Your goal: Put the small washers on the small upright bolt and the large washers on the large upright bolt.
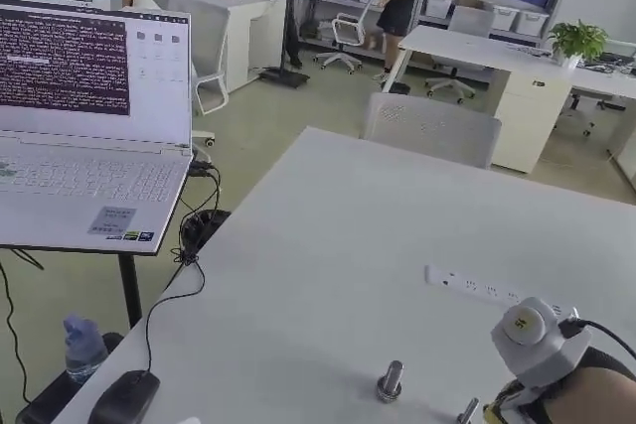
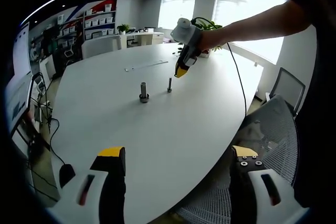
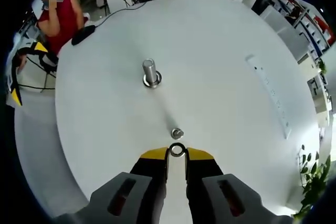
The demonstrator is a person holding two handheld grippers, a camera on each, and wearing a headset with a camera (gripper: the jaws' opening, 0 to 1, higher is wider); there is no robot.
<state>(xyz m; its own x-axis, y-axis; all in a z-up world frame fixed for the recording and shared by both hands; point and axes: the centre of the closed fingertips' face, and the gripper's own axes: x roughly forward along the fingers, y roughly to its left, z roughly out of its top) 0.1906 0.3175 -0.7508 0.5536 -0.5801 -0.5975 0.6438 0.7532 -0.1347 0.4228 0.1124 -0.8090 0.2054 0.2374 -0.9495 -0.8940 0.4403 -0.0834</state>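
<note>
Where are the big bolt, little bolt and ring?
Large silver upright bolt (image 3: 150, 71): right gripper view, top.
Small silver upright bolt (image 3: 177, 132): right gripper view, top.
Small metal ring washer (image 3: 177, 145): right gripper view, upper rim.

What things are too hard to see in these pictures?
Head view: the small bolt is cut off by the bottom edge, and the laptop screen's text is too blurry to read.
Left gripper view: what the right gripper pinches is too small to see.
Right gripper view: the washer sits near the small bolt, but looking down along the jaws hides how high above it.
</note>
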